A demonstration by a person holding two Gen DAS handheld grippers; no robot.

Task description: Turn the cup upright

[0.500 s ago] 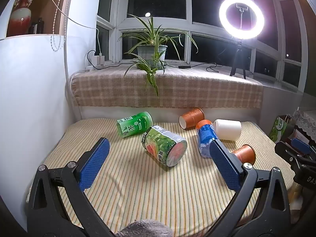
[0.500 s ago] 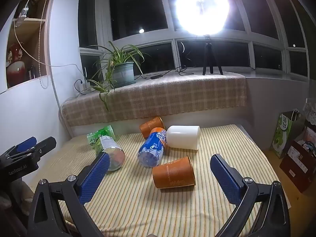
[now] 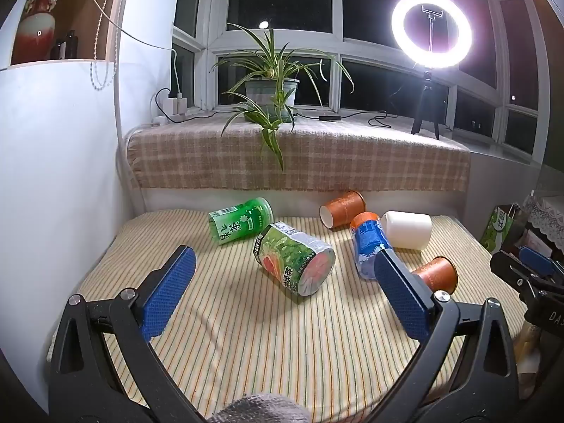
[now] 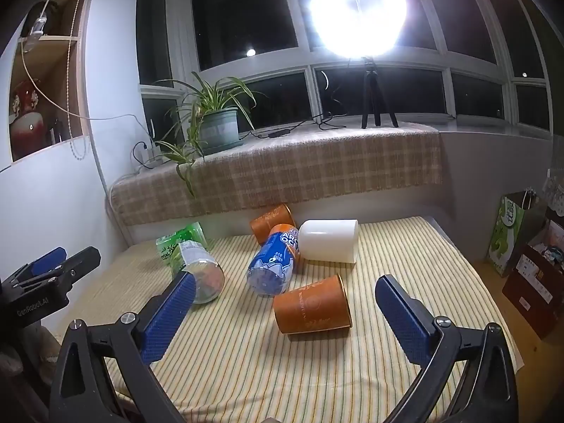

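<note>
Several cups lie on their sides on a striped tablecloth. An orange cup lies nearest my right gripper, just ahead between its open, empty jaws; it shows in the left wrist view partly behind a finger. A white cup, a blue cup and a second orange cup lie behind. My left gripper is open and empty, just short of a green and pink patterned cup. A green cup lies further back.
The striped table ends against a checked window bench with a potted plant and a ring light. A white wall stands to the left. Bags and boxes sit on the floor at right.
</note>
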